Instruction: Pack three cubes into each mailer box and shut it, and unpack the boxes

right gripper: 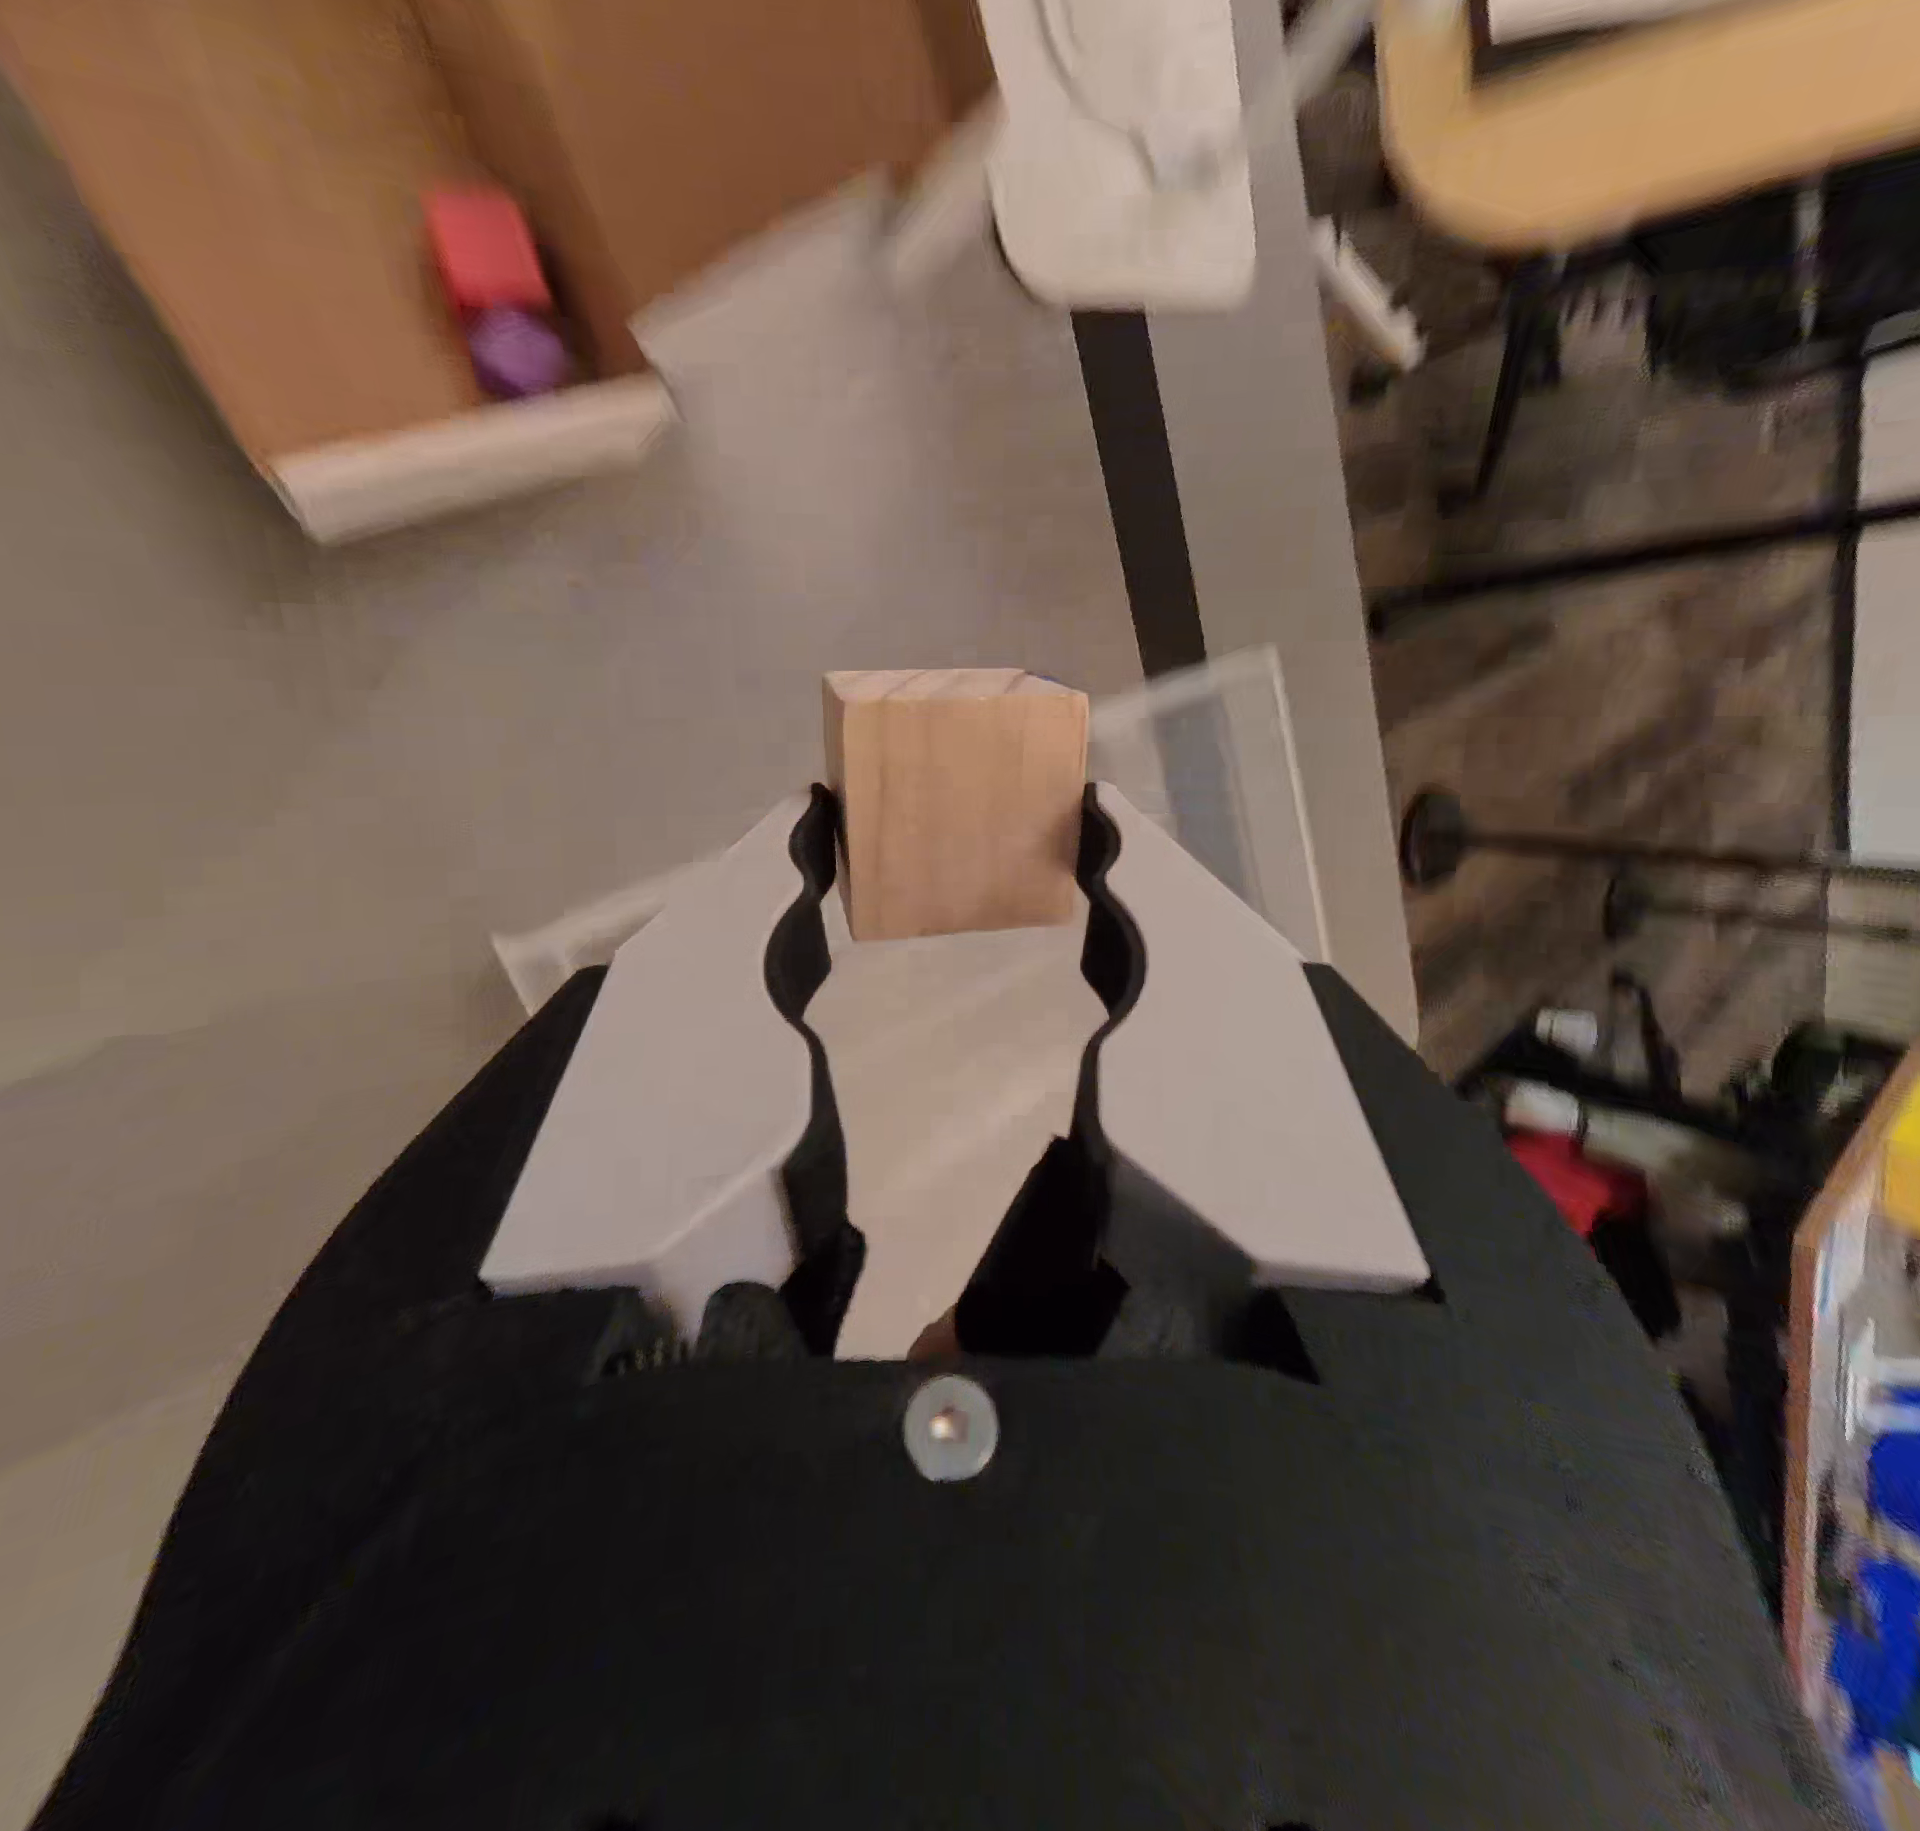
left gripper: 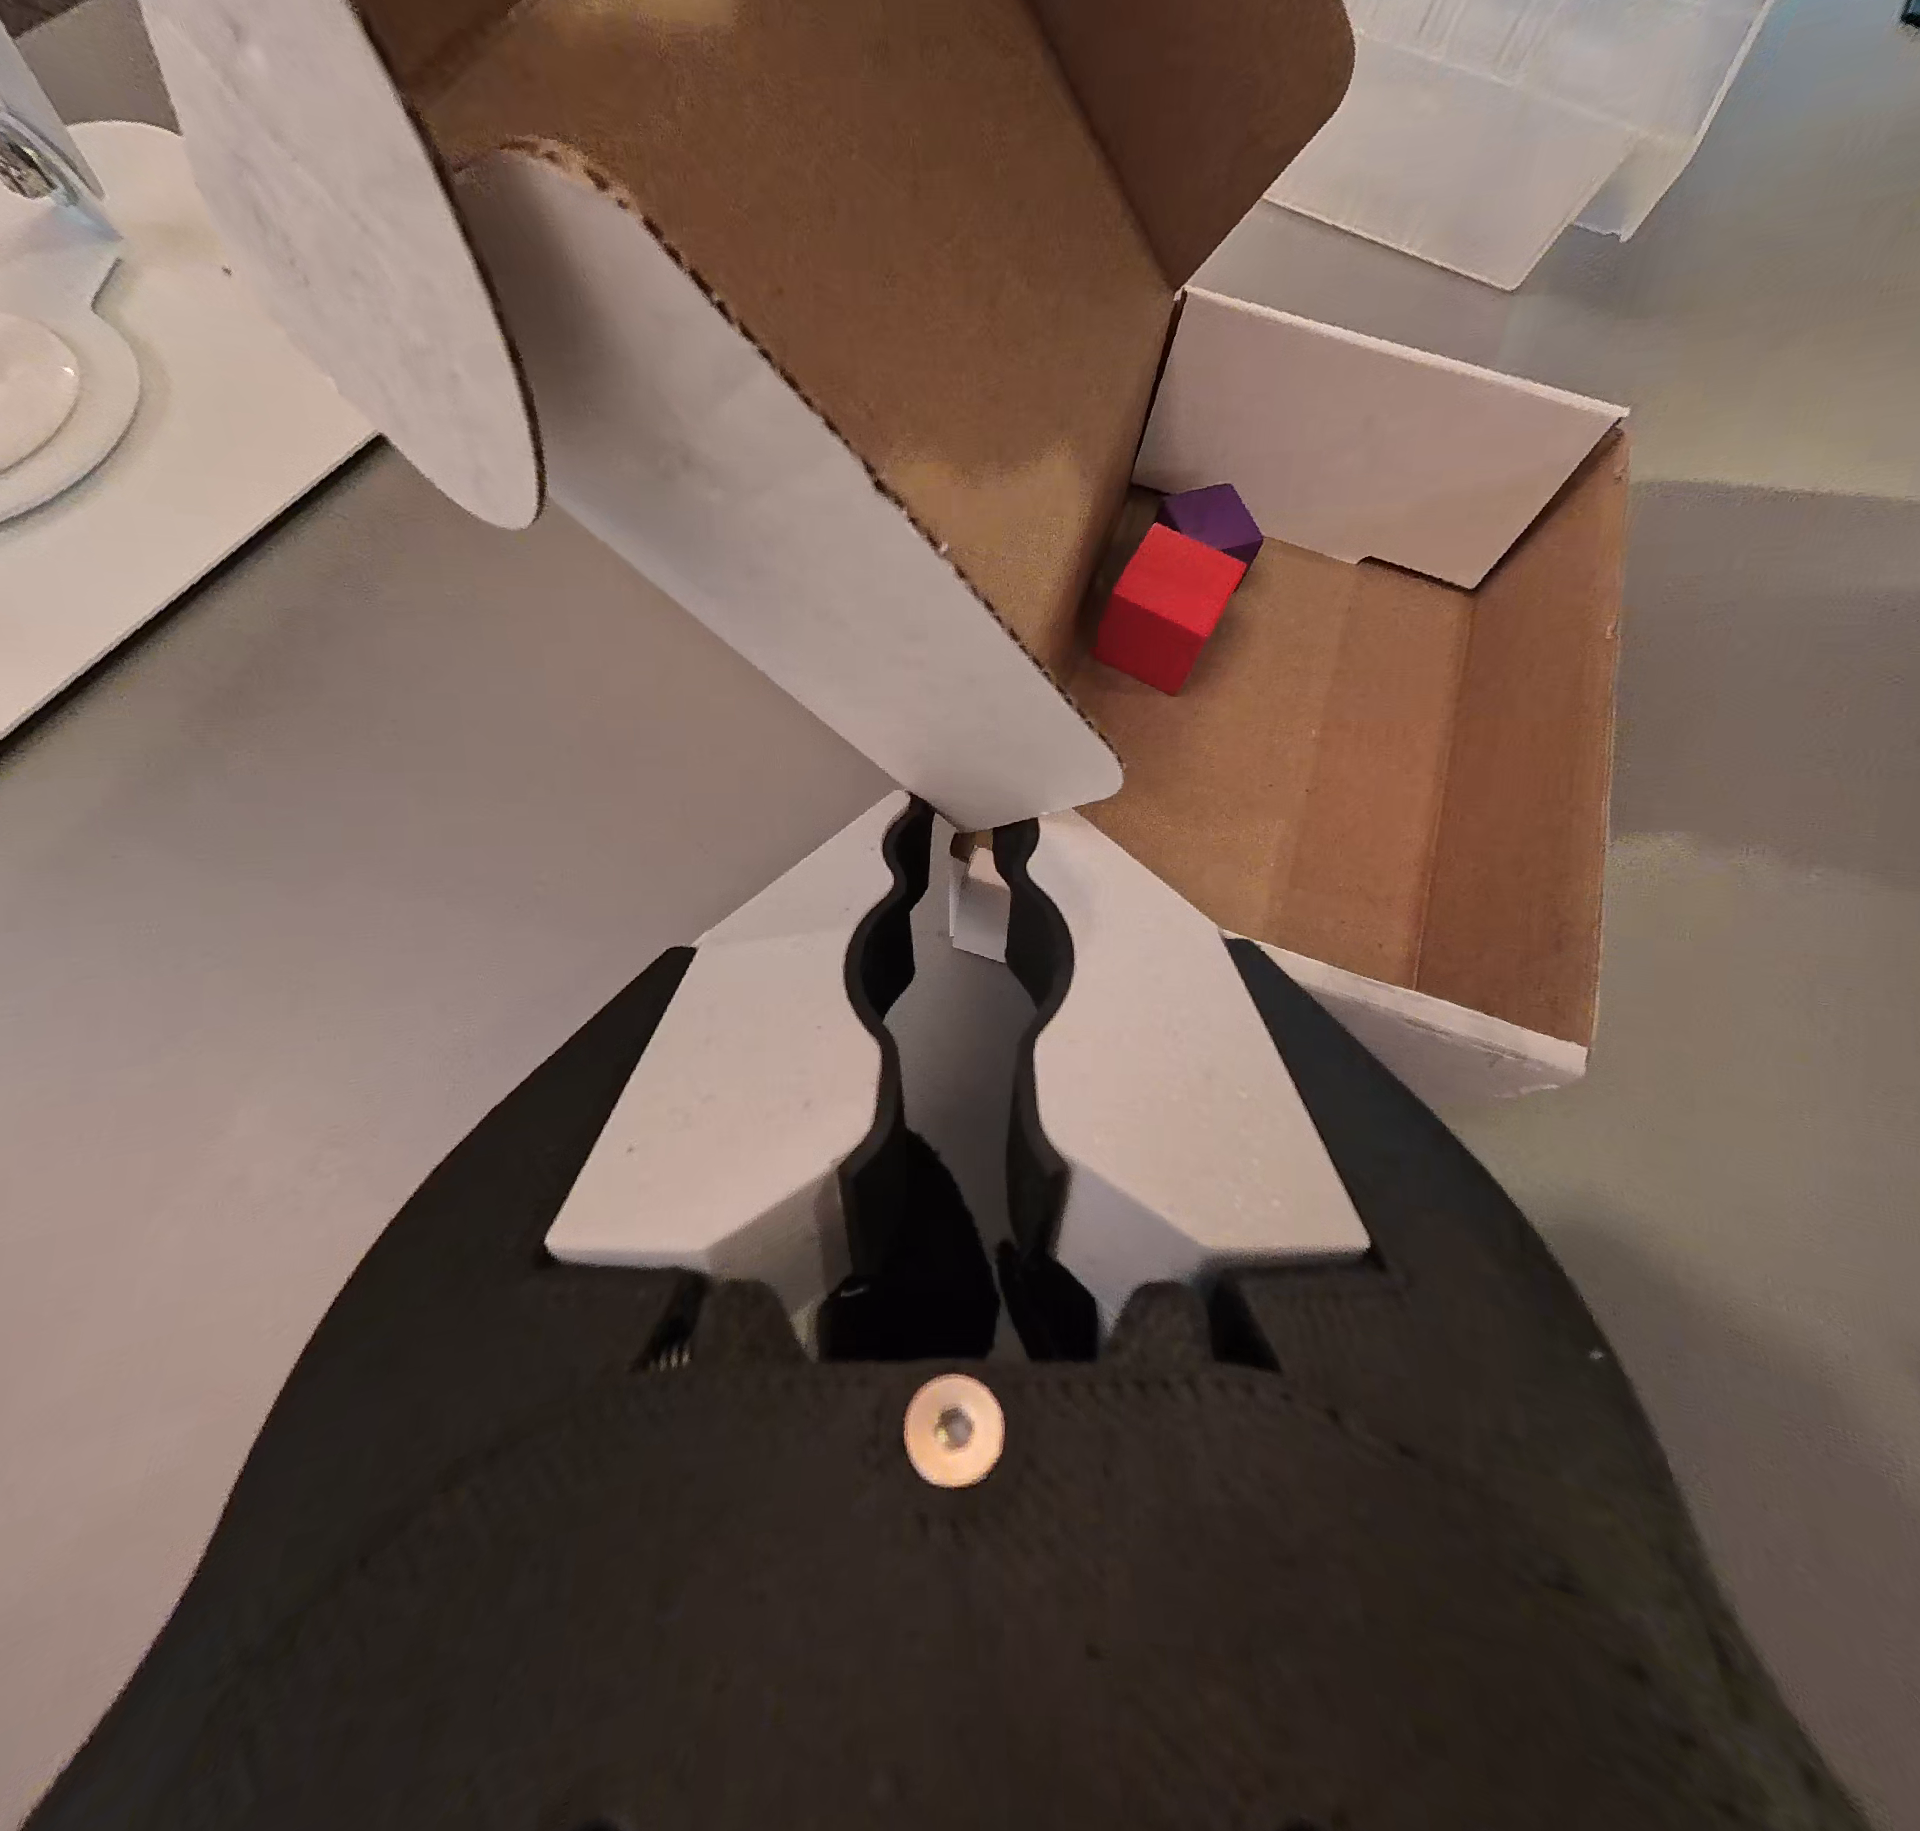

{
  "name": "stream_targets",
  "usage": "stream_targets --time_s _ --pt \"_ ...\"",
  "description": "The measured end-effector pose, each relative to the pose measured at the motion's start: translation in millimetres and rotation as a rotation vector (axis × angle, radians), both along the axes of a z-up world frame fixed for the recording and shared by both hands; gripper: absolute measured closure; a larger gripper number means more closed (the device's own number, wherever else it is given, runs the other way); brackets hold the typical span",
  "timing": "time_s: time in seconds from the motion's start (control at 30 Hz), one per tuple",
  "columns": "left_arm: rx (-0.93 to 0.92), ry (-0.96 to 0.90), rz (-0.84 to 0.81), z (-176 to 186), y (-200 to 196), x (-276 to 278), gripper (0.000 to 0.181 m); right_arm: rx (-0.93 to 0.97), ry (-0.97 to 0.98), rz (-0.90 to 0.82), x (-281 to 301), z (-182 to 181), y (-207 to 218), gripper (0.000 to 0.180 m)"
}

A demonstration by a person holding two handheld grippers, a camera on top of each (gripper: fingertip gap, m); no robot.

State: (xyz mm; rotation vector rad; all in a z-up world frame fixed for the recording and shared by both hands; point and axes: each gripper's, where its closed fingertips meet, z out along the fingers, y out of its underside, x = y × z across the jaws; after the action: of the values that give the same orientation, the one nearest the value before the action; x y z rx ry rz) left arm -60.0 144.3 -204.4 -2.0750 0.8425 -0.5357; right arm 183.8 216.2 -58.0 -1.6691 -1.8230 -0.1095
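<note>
An open white mailer box (left gripper: 1507, 742) with a brown inside lies on the grey table. A red cube (left gripper: 1169, 607) and a purple cube (left gripper: 1210, 519) sit in its far left corner. Its lid (left gripper: 831, 327) stands raised and tilted. My left gripper (left gripper: 961, 831) is shut on the box's near wall at the lid's lower corner. In the blurred right wrist view, my right gripper (right gripper: 956, 805) is shut on a plain wooden cube (right gripper: 956, 805) and holds it above the table. The same box (right gripper: 343, 472) with the red cube (right gripper: 483, 243) and the purple cube (right gripper: 514, 353) shows at upper left.
A second white box (left gripper: 1538, 98) stands behind the open one. A white stand with a round base (left gripper: 62, 399) sits at the far left. The right wrist view shows a clear plastic bin (right gripper: 1205, 805) beyond the gripper, the table's edge and room furniture to the right.
</note>
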Motion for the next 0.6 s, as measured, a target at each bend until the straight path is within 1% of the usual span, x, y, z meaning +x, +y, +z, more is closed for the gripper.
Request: stream_targets --time_s 0.07,0.13,0.23,0.37,0.5,0.6 --pt "0.001 -0.001 0.0 0 0 0 0.171 -0.036 -0.069 -0.054 32 -16 15 0.135" --pt "0.002 0.0 0.001 0 0 0 0.171 -0.082 -0.135 -0.056 48 -42 21 0.135" --pt "0.004 0.0 0.001 0 0 0 0.171 -0.137 -0.243 -0.044 59 -87 26 0.135" --pt "0.008 0.002 0.0 0 -1 0 0.171 -0.194 -0.294 -0.021 60 -135 33 0.135" --pt "0.007 -0.003 -0.002 0 -1 0 0.171 -0.238 -0.326 0.022 60 -165 36 0.134" --pt "0.005 -0.008 -0.003 0 -1 0 0.171 -0.229 -0.358 0.027 60 -173 39 0.133"
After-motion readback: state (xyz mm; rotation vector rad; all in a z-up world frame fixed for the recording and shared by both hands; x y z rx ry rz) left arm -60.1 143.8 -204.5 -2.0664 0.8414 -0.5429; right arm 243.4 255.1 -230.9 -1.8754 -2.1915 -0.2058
